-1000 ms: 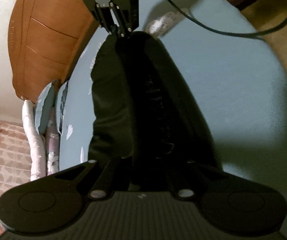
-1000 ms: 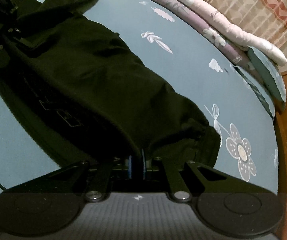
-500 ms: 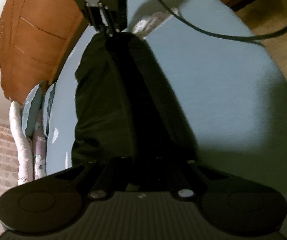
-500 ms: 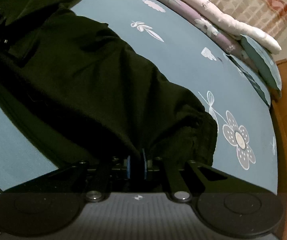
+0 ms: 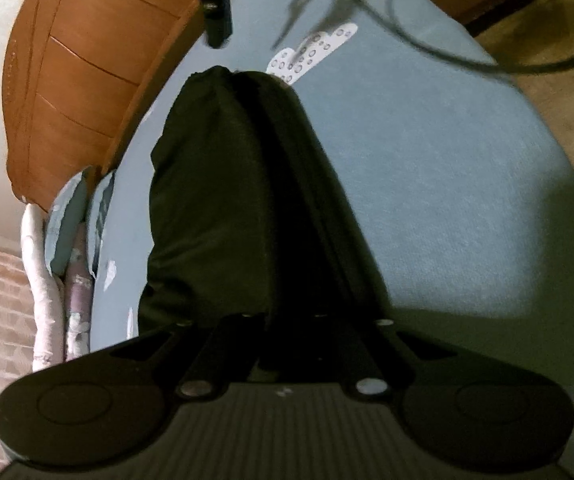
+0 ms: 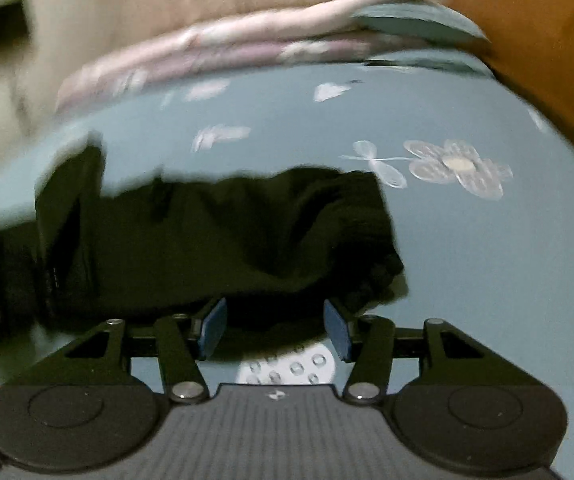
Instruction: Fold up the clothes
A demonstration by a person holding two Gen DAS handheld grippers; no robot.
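Left wrist view: the black garment [image 5: 223, 200] lies as a long, narrowed band on the blue bed sheet [image 5: 447, 184], running from the near end at six o'clock up toward twelve o'clock, where its gathered, elastic-looking end stops just short of a white printed motif [image 5: 311, 54]. The left gripper [image 5: 283, 344] is pinched tight, and the near end of the cloth runs straight into its closed jaws, so I judge it is holding that end; the dark fabric hides the pads themselves. Keeping this end pinned would hold the band taut and straight along the sheet.

The right gripper [image 6: 274, 330] has just been opening; its blue pads [image 6: 213, 326] stand moderately apart with nothing pressed between them, only the sheet and a white motif showing in the gap. From the right wrist view the garment's bunched cuff [image 6: 367, 240] lies just beyond the pads toward twelve o'clock, resting slack on the bed. That reads as a release: this end has been laid down so the fold can settle.

The cloth is matte, soft and thick enough to ridge into a lengthwise crease rather than lie flat. The sheet is smooth, pale blue, with white flower prints [image 6: 455, 166]. A glossy wooden headboard [image 5: 83, 80] stands at ten o'clock, with rolled pale bedding [image 5: 45, 276] at its foot.
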